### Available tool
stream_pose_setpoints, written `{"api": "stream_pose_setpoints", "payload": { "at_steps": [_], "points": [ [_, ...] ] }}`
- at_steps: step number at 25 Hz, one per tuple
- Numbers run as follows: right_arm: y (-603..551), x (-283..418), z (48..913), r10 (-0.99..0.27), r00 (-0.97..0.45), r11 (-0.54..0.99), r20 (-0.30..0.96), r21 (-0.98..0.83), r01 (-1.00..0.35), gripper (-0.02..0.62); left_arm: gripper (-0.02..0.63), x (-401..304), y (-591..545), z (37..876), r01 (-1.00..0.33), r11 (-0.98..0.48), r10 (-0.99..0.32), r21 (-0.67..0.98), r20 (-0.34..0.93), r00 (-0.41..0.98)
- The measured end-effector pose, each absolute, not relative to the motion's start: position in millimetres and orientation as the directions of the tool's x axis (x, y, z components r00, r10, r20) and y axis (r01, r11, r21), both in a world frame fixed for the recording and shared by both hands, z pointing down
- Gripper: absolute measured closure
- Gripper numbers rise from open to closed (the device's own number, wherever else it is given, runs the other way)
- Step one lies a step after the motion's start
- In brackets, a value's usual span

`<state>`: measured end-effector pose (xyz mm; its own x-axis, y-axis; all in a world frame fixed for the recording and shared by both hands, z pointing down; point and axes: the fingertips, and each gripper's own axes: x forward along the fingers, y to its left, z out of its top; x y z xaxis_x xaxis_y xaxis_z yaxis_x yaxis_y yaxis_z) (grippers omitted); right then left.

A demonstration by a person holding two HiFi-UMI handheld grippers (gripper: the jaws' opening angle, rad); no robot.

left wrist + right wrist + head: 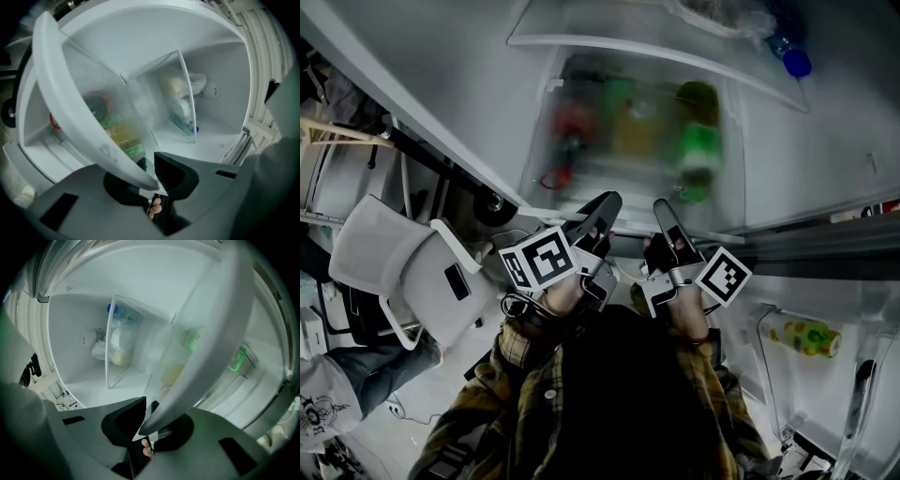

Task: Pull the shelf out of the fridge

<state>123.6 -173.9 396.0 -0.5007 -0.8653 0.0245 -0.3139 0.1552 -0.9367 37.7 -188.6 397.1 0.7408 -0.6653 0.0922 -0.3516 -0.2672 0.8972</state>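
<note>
Clear glass shelf [110,91], smooth wht plastic trim [70,110], glossy fridge walls [140,42]

Overhead, two close-ups (shelf [70,112] shared)

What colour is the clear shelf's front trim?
The plastic front trim is white; the left gripper view shows it best.

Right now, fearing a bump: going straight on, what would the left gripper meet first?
The white-rimmed clear shelf that the left gripper clamps; behind it, probably the fridge's white back wall.
</note>
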Motion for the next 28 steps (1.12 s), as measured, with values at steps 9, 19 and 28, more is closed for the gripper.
{"api": "stream_pose_setpoints", "payload": {
  "at_steps": [9, 19, 28],
  "points": [
    [-157.6, 120.5, 394.6, -0.858, -0.513, 0.16, 0.025, -0.936, -0.313, 0.541, 0.54, 35.0, -172.1, 395.8, -0.341, -0.265, -0.66, 0.902, 0.088, 0.746],
    [-149.4, 116.8, 392.1, -0.851, -0.524, 0.173, 0.029, -0.927, -0.332, 0.54, 0.54, 31.5, -164.5, 393.4, -0.337, -0.265, -0.662, 0.904, 0.083, 0.745],
    [-145.7, 114.7, 390.5, -0.854, -0.519, 0.174, 0.025, -0.928, -0.331, 0.54, 0.54, 29.5, -161.5, 391.6, -0.332, -0.271, -0.655, 0.904, 0.08, 0.752]
  ]
}}
